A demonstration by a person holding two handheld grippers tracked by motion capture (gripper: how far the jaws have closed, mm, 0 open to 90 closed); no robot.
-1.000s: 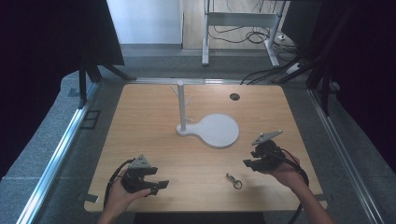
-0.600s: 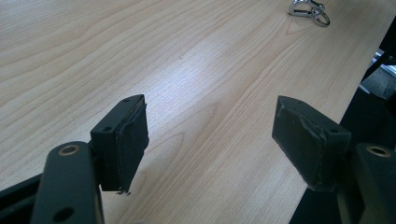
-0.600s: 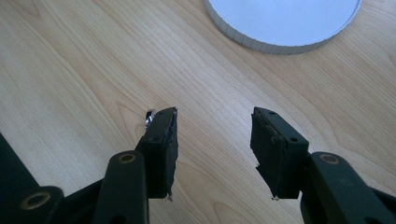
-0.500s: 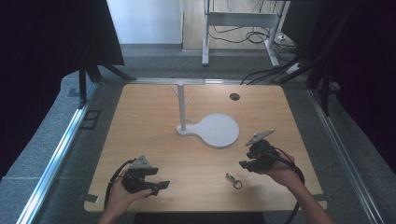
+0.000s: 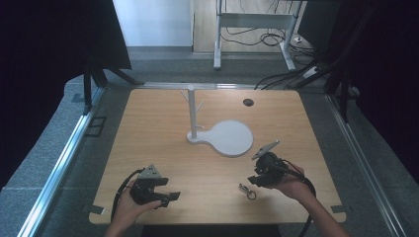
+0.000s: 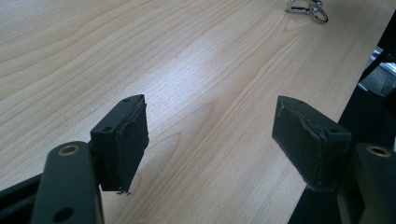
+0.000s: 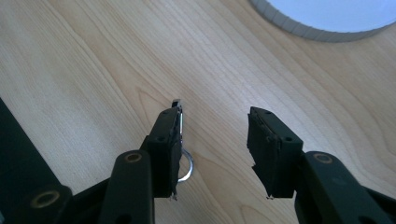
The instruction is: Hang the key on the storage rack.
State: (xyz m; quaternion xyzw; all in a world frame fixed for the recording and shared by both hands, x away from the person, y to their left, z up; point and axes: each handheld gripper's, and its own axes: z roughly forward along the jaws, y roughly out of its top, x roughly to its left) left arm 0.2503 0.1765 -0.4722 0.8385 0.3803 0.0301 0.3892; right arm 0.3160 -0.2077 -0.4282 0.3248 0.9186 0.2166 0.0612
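Note:
A small metal key ring with a clip (image 5: 247, 190) lies on the wooden table (image 5: 163, 128) near its front edge. My right gripper (image 5: 253, 180) hovers just over it, tilted down, jaws apart. In the right gripper view the clip (image 7: 178, 116) and its ring peek out from behind one jaw of the right gripper (image 7: 212, 119). That gripper's jaws have just been closing, with bare wood between the pads. My left gripper (image 5: 169, 197) rests at the front left, open and empty (image 6: 210, 123). The key ring (image 6: 306, 7) shows far off in its view.
A white stand (image 5: 191, 111) with short pegs rises from a round white base (image 5: 231, 138) at the table's middle; the base's rim (image 7: 299, 28) is just beyond my right gripper. A dark cable hole (image 5: 248, 102) sits at the back right. Cables trail from both grippers.
My right gripper has moved left and slightly down, coming over the key ring, with its jaws a little narrower. The left gripper has stayed put.

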